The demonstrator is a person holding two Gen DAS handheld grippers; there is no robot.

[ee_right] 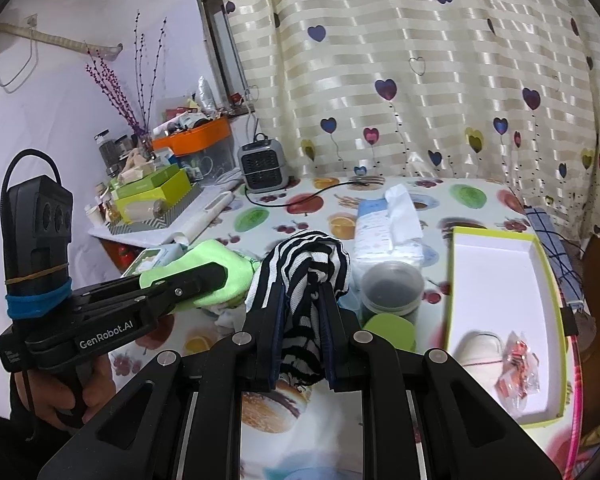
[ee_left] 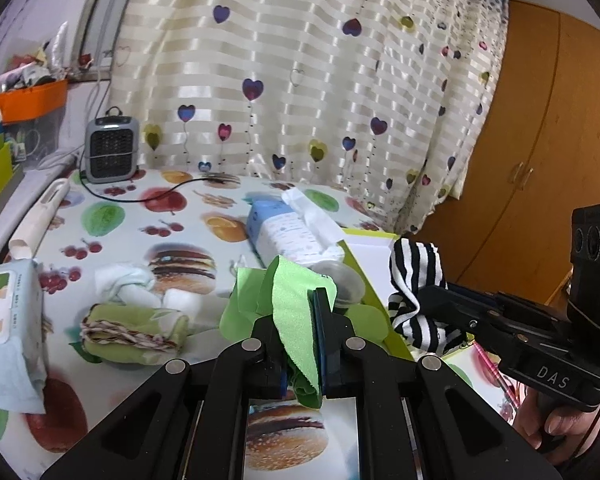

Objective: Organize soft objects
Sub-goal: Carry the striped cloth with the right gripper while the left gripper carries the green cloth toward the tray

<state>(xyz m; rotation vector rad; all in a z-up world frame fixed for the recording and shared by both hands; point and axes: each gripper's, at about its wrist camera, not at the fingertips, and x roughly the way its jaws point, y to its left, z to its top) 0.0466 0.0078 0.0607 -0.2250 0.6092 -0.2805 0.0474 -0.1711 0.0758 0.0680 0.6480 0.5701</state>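
My left gripper (ee_left: 304, 320) is shut on a bright green cloth (ee_left: 288, 292), which hangs crumpled between its fingers above the fruit-printed table (ee_left: 140, 216). My right gripper (ee_right: 302, 300) is shut on a black-and-white striped cloth (ee_right: 308, 256) that bunches over its fingertips. The two grippers hang side by side, left gripper (ee_right: 224, 276) with the green cloth (ee_right: 220, 256) to the left, right gripper (ee_left: 424, 300) with the striped cloth (ee_left: 416, 268) to the right. A shallow white box with a lime rim (ee_right: 496, 234) lies at the right, holding a white soft item (ee_right: 480, 346) and an orange packet (ee_right: 518, 364).
A tissue pack (ee_right: 384, 232), a dark round container (ee_right: 392, 288) and a green lid (ee_right: 392, 330) sit mid-table. A twine-tied green roll (ee_left: 132, 328), a white cloth (ee_left: 128, 280) and a wipes pack (ee_left: 8, 308) lie at the left. A small heater (ee_right: 264, 166) stands by the curtain.
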